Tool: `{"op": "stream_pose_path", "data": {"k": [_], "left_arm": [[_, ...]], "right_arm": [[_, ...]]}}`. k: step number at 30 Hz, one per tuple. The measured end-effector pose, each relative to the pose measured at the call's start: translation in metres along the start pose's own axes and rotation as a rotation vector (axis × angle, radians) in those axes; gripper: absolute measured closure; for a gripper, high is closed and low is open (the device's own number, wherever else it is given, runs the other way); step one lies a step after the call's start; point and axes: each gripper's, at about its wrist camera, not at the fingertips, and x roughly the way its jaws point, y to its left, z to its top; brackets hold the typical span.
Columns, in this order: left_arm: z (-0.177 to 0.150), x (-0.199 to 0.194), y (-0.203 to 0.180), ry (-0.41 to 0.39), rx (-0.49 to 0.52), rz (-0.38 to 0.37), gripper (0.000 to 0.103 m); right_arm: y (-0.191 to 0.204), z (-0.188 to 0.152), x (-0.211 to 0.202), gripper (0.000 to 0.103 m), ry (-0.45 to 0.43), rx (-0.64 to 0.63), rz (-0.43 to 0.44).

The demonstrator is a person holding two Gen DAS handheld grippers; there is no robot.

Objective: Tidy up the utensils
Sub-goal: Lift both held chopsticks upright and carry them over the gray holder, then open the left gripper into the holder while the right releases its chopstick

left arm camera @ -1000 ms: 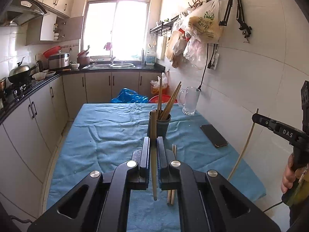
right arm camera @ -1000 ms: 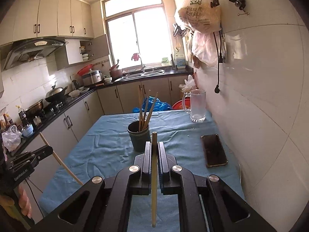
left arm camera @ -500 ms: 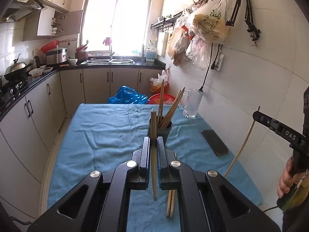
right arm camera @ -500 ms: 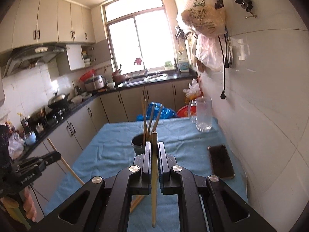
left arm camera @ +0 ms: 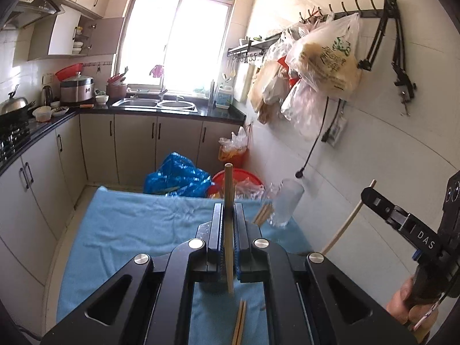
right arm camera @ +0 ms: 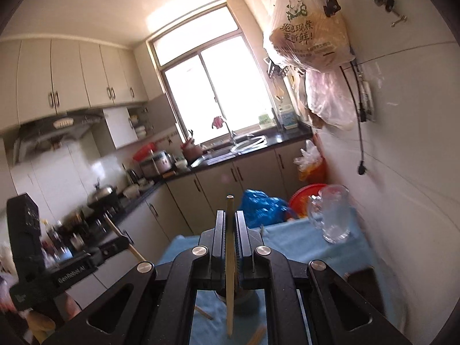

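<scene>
Blue cloth covers the table (left arm camera: 120, 230) beneath us, with grey kitchen cabinets (left arm camera: 135, 141) beyond it and plastic bags (left arm camera: 325, 60) hanging from wall hooks on the right. A blue bag (left arm camera: 175, 176) and a red basin (left arm camera: 244, 176) sit past the table's far edge, and a clear glass mug (left arm camera: 284, 204) stands at the far right corner of the cloth; beside it the tips of chopsticks (left arm camera: 263, 214) poke up from behind our left gripper (left arm camera: 228, 215), whose body hides whatever holds them. That gripper is clamped on one chopstick (left arm camera: 229, 230), its long axis nearly upright, running up past the fingertips and down toward the cloth. Our right gripper (right arm camera: 229, 221) grips a second chopstick (right arm camera: 229, 258) the same way, upright, above a dark cup (right arm camera: 238, 296) partly hidden below. A loose pair of chopsticks (left arm camera: 240, 323) lies on the cloth beneath the left gripper.
</scene>
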Motion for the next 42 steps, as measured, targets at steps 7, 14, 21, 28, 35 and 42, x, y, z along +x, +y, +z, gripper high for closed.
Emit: {"op": "stream_pose_path", "data": {"k": [7, 14, 21, 28, 35, 42], "left_arm": [[0.025, 0.064, -0.002, 0.014, 0.016, 0.049, 0.097], [0.005, 0.125, 0.014, 0.142, -0.001, 0.094, 0.097], [-0.011, 0.125, 0.026, 0.165, -0.015, 0.118, 0.094], [-0.015, 0.077, 0.025, 0.1, 0.002, 0.13, 0.07], [-0.029, 0.016, 0.02, 0.043, 0.024, 0.15, 0.061], [-0.067, -0.042, 0.024, 0.014, 0.012, 0.169, 0.041]], "right_arm": [[-0.021, 0.017, 0.061, 0.097, -0.013, 0.072, 0.004], [-0.041, -0.011, 0.128, 0.097, 0.122, 0.075, -0.043], [-0.057, -0.043, 0.159, 0.096, 0.228, 0.096, -0.049], [-0.055, -0.039, 0.135, 0.055, 0.182, 0.099, -0.054], [-0.051, -0.037, 0.081, 0.045, 0.147, 0.099, -0.069], [-0.044, -0.049, 0.02, 0.04, 0.144, 0.075, -0.095]]}}
